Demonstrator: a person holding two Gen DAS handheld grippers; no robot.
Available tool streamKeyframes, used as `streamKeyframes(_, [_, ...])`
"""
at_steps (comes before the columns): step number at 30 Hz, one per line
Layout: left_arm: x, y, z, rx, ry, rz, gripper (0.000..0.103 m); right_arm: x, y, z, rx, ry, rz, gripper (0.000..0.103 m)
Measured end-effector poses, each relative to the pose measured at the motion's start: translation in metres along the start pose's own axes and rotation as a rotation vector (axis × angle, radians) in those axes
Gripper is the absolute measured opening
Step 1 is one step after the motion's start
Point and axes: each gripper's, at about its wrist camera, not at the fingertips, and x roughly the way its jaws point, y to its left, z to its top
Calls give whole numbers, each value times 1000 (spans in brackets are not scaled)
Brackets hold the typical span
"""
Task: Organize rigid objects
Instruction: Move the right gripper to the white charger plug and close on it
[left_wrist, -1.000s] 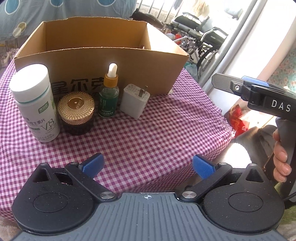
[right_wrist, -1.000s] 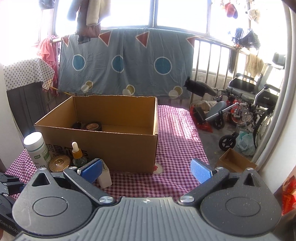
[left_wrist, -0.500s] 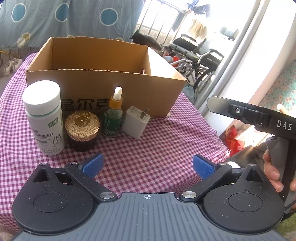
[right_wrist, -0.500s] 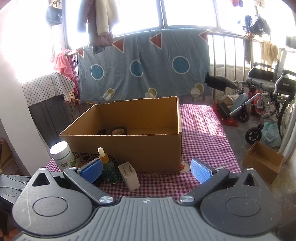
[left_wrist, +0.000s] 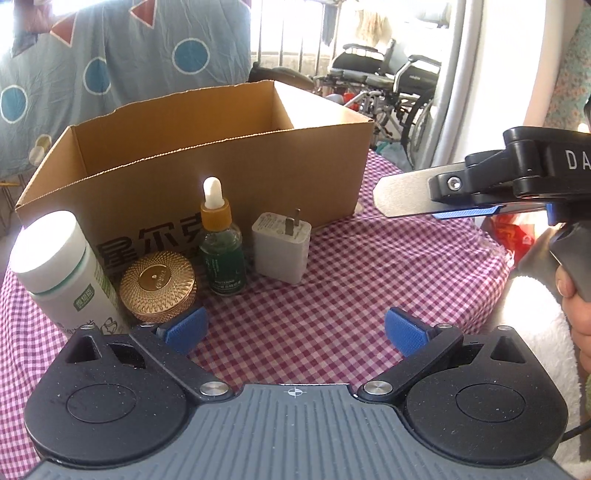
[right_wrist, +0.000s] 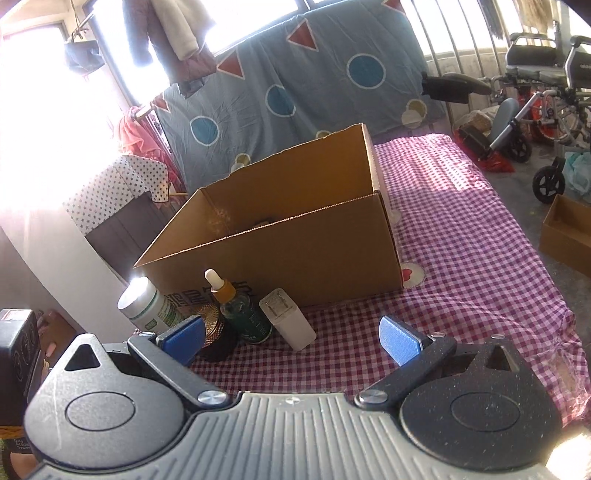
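Four items stand in a row on the checked cloth in front of an open cardboard box (left_wrist: 229, 173): a white vitamin bottle (left_wrist: 62, 266), a gold-lidded jar (left_wrist: 159, 284), a green dropper bottle (left_wrist: 221, 254) and a white charger plug (left_wrist: 280, 251). My left gripper (left_wrist: 295, 330) is open just short of them, its left pad beside the jar. My right gripper (right_wrist: 291, 339) is also open and empty, facing the charger plug (right_wrist: 291, 325) and dropper bottle (right_wrist: 240, 314). In the left wrist view it hangs side-on at the right (left_wrist: 406, 201), above the cloth. Something dark lies inside the box (right_wrist: 314, 251).
The table with its purple checked cloth (right_wrist: 461, 240) drops off at the right and front. A wheelchair (right_wrist: 546, 74) and a small cardboard box (right_wrist: 565, 232) stand on the floor beyond. A blue blanket (right_wrist: 295, 85) hangs on the railing behind. A hand (left_wrist: 576, 306) holds the right gripper's handle.
Both grippers have moved lower and closer to the row of items. The right gripper has swung left, further into the left wrist view. Both stay open.
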Motion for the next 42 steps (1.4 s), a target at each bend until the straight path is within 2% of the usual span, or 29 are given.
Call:
streamKeyframes(4, [12,-8,1,58,-17,4,99,22,3,0,-26,40,-7,89])
streamKeyframes(6, [19,-11,3,81,-21,9,95,35,5,1,-45,64,-7,76])
streamKeyframes(9, [28,-13,5,107,-19,25,86,54,5,4,-73,97,-7,66])
streamKeyframes(10, [31,-13,6,112,-17,26,79,59,6,4,-85,106,-5,64])
streamKeyframes(14, [37,-11,9,108,-9,1,71,77,9,7,-143,128,8,59])
streamKeyframes(19, [43,-9,11,95,8,-19,65,92,11,10,-178,145,33,48])
streamKeyframes(21, [44,-9,11,100,12,-17,64,96,11,11,-185,150,59,38])
streamKeyframes(26, [43,-10,13,96,12,-11,64,93,15,9,-214,138,54,36])
streamKeyframes(32, [40,-14,10,108,20,-24,64,79,10,7,-180,135,45,31])
streamKeyframes(42, [31,-28,1,182,-8,-31,65,44,0,-7,-139,160,19,30])
